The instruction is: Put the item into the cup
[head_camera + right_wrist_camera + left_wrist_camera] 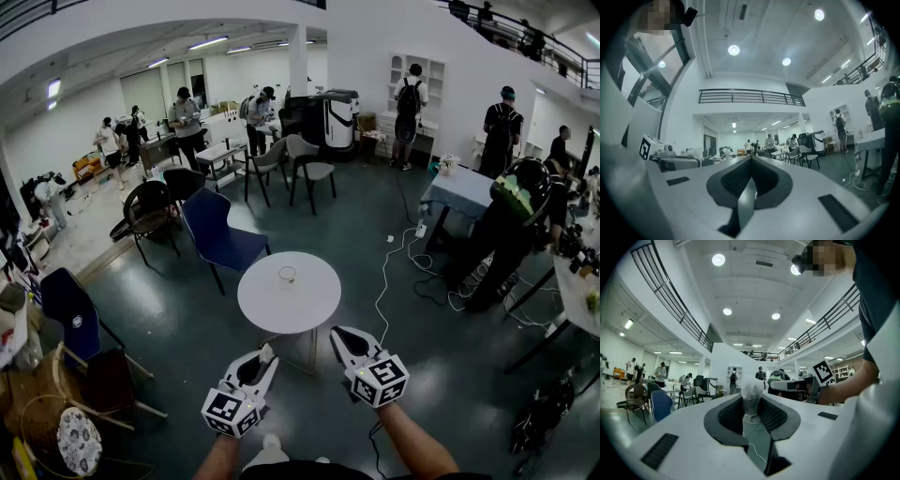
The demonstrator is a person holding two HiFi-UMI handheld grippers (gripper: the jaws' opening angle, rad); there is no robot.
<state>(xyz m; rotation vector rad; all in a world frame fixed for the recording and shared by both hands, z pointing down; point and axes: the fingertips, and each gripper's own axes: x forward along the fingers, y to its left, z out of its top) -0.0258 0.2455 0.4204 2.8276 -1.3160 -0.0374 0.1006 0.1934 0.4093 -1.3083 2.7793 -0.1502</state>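
- Between the jaws of the left gripper (751, 405), near their tips, sits a small pale crumpled item (751, 391). The pads press on it from both sides, so the jaws stand at a narrow gap, closed on the item.
- In the head view the item (268, 352) shows as a white speck at the tip of the left gripper (262, 362), which is held level above the floor.
- Ahead of both grippers and well apart from their tips stands a round white table (309, 305).
- A clear cup (287, 275) stands upright near the table's centre. It lies ahead and slightly right of the left gripper, and ahead and left of the right gripper (339, 335). The item is not in the cup.
- In its own view, the right gripper (751, 158) has its jaws together with nothing between them.
- The right gripper is beside the left gripper, on its right; the two do not touch.
- Ahead and left of the left gripper, beyond the table, stands a blue chair (217, 234).
- Ahead and right of the right gripper, a white cable (386, 286) trails across the dark floor.
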